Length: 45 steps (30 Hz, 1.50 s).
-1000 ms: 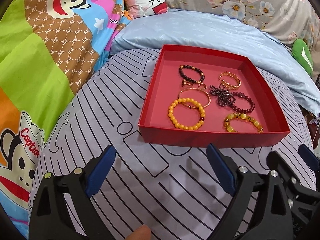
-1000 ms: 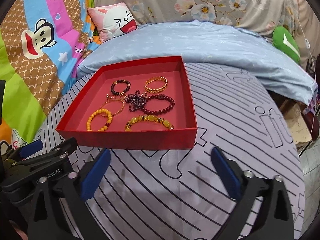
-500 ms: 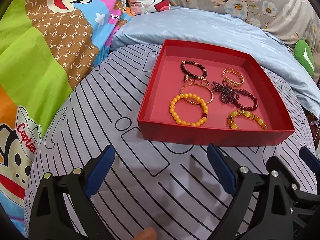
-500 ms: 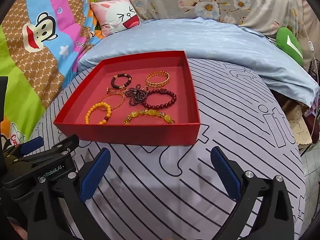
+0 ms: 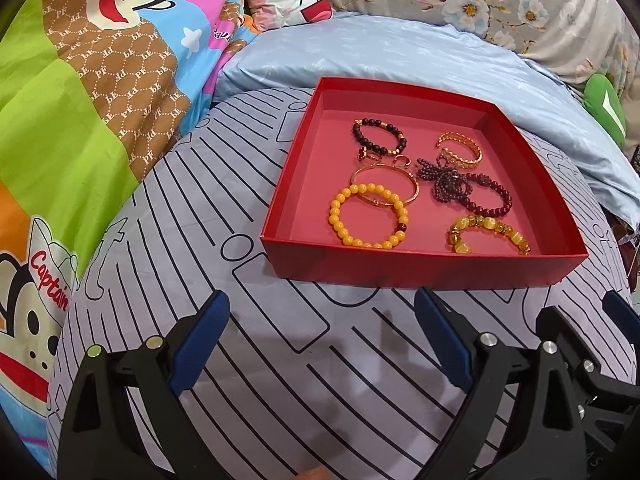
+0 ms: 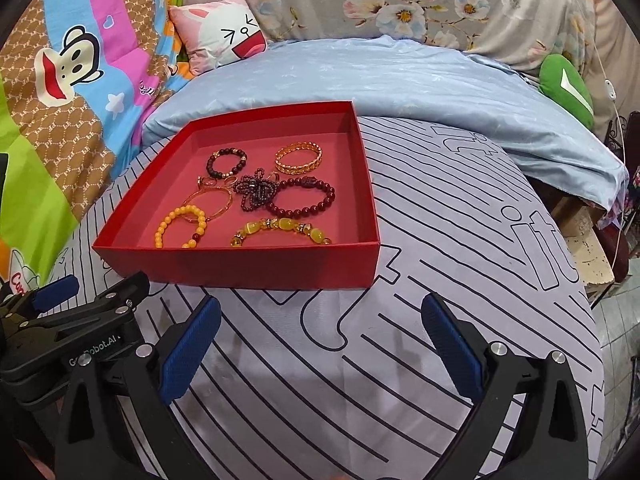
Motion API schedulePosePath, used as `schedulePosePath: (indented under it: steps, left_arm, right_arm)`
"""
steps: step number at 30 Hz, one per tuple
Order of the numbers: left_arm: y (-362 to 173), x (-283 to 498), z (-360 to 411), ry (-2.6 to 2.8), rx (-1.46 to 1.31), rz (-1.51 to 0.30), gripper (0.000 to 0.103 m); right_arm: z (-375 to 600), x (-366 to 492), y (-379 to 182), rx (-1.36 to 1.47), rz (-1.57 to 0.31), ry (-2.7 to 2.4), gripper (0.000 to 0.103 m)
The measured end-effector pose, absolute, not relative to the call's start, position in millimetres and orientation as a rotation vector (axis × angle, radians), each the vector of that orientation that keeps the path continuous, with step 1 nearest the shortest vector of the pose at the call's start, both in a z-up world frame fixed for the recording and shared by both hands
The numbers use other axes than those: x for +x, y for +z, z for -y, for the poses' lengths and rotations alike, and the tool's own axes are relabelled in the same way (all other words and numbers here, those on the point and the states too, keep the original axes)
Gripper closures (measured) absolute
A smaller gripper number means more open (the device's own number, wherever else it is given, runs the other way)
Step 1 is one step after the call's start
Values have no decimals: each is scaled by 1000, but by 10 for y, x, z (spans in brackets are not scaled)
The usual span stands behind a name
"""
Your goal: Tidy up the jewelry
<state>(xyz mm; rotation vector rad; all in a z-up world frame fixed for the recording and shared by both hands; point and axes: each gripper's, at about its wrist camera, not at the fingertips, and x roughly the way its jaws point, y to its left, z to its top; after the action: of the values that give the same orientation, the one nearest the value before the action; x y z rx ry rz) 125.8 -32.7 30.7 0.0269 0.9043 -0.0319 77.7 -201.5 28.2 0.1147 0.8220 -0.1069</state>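
We note a red tray (image 5: 420,270) resting on a grey cloth with dark line print (image 5: 260,360), with the jewelry lying loose on its floor.

Contents, left wrist view: yellow bead bracelet (image 5: 369,216) at the near left, overlapped by a thin gold bangle (image 5: 385,184); dark bead bracelet (image 5: 379,136) at the far left; gold chain cuff (image 5: 459,149) at the far right; a dark beaded tangle (image 5: 445,182) in the middle, touching the dark red bead bracelet (image 5: 486,198); amber stone bracelet (image 5: 490,234) at the near right.

Left gripper (image 5: 322,342): blue-padded fingers spread wide, nothing between them, hovering over the cloth short of the tray's near wall. Right gripper (image 6: 320,342): likewise spread and empty, also short of the near wall. In the right wrist view the left gripper sits at the lower left, and we read partial white lettering on it, roughly "G..Robot.AI".

Other writing: "Captain" in red on the monkey-print quilt (image 5: 60,120), and a repeated "PF" monogram on its brown patches. A cartoon-face pillow (image 6: 220,36) lies behind, near a pale blue sheet (image 6: 400,80).
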Motion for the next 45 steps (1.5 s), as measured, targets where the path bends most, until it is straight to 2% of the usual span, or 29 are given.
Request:
schedulePosePath:
  steps: [45]
  left_arm:
    - [293,1282,303,-22,26,-944,13]
  right_arm:
    - [2019,798,263,97,-830,-121,6]
